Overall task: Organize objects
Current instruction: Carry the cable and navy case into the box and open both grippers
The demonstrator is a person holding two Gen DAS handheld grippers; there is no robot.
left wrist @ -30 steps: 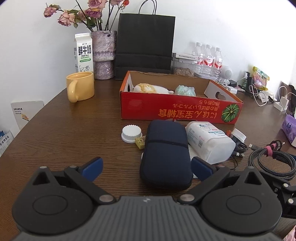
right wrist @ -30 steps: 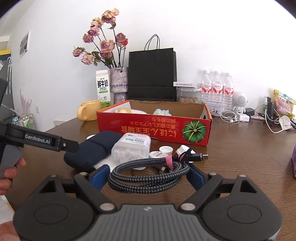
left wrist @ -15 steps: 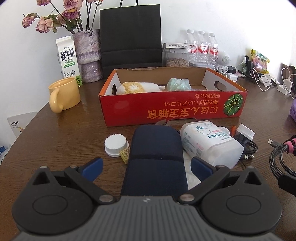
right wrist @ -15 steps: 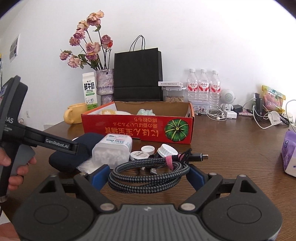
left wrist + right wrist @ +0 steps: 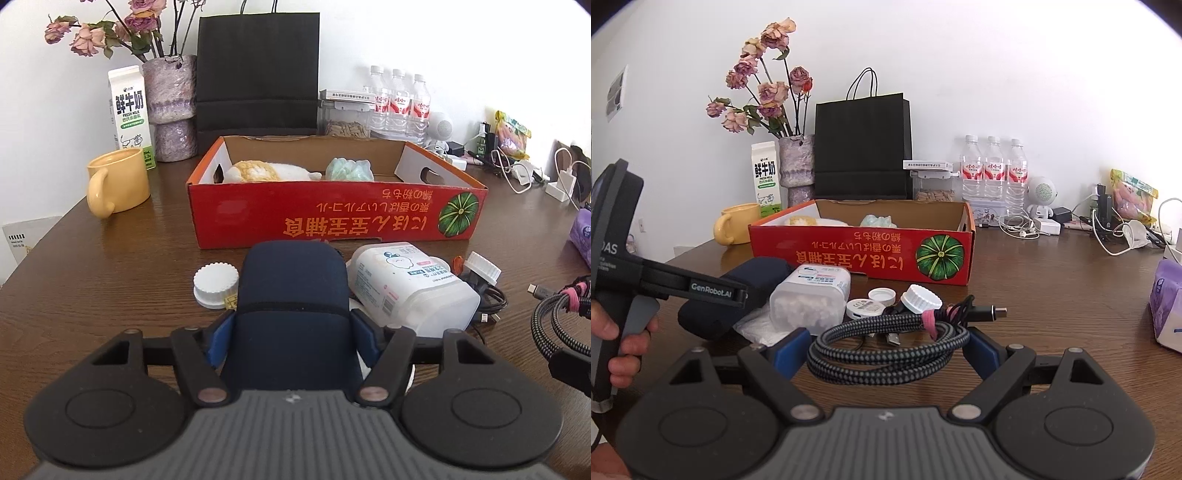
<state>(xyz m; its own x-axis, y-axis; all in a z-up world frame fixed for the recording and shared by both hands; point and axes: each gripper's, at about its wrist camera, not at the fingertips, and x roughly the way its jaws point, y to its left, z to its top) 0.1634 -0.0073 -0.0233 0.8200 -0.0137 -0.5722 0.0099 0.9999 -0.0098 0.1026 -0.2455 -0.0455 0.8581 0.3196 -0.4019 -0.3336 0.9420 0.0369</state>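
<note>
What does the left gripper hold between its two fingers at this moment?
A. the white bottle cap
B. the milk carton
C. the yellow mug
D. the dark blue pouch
D: in the left wrist view the left gripper has its blue fingers pressed against both sides of the dark blue pouch, while the yellow mug stands far off.

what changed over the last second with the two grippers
The left gripper moved forward over the navy pouch and closed its blue pads on both sides. The right gripper still brackets the braided cable coil, not visibly clamped. The red box and its contents stayed put.
</note>
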